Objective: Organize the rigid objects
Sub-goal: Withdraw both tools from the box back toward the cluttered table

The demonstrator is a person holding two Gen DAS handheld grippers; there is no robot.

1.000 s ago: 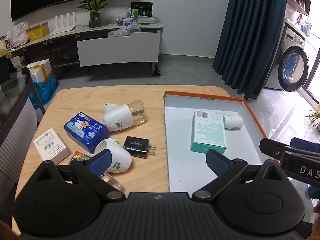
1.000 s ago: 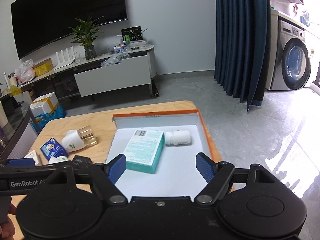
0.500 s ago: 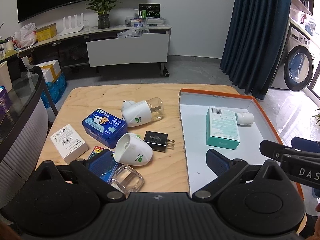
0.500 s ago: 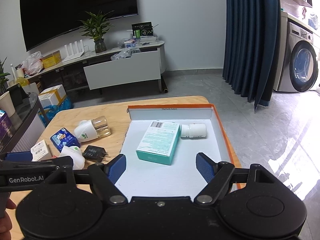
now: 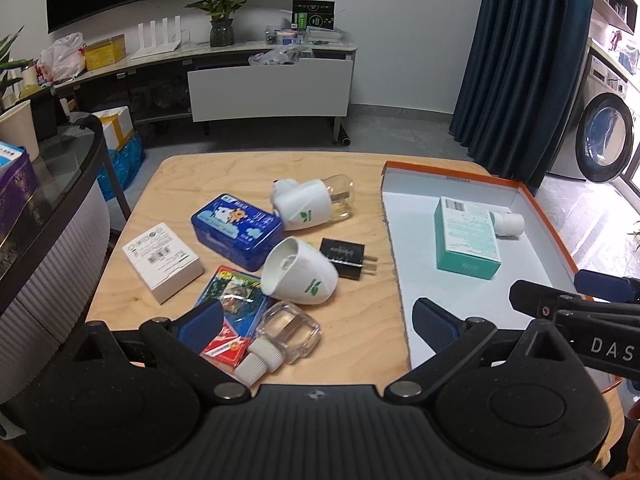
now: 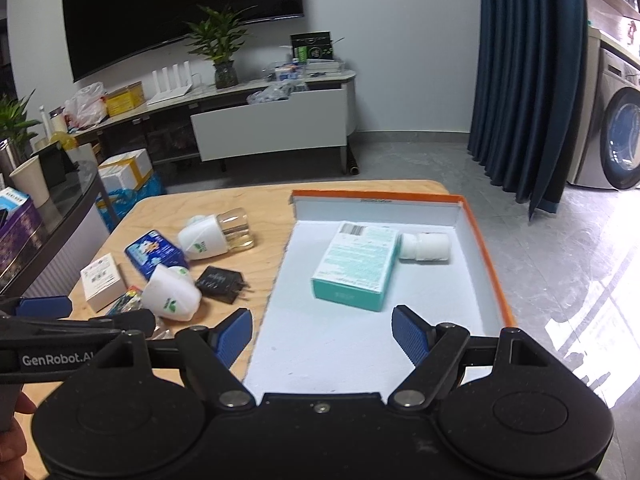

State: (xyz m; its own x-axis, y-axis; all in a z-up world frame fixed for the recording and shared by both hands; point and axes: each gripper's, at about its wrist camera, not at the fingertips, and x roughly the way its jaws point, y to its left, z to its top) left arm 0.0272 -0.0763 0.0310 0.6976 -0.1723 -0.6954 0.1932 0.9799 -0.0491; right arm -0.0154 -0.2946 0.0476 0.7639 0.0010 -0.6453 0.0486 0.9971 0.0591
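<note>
1. The left gripper (image 5: pixel 316 322) has its jaws spread with nothing between the ribbed blue pads; it hangs above the near edge of the pale plywood tabletop (image 5: pixel 360 208).
2. The right gripper (image 6: pixel 322 330) also has its jaws spread and empty, above the near part of the shallow tray (image 6: pixel 486 256), a white-lined cardboard lid with orange outer walls.
3. Just ahead of the left gripper lie a clear squarish plastic bottle (image 5: pixel 290 330) with white ribbed caps and a glossy, colourful card pack (image 5: pixel 232 304) beneath it.
4. A rounded white plug-in shell (image 5: pixel 300 274) with a green leaf mark lies on its side, open mouth toward the left.
5. A matte black wall charger (image 5: pixel 346 258) lies flat beside it, prongs pointing toward the tray.
6. Farther off are a blue tin (image 5: pixel 238 230), a white carton (image 5: pixel 162 260) and a second white diffuser (image 5: pixel 312 202) with a clear bottle, long axis across the tabletop.
7. Inside the tray, a teal and white carton (image 6: pixel 358 264) lies flat, long axis running away from the camera; a white pill bottle (image 6: pixel 426 247) lies on its side just beside its far corner.
</note>
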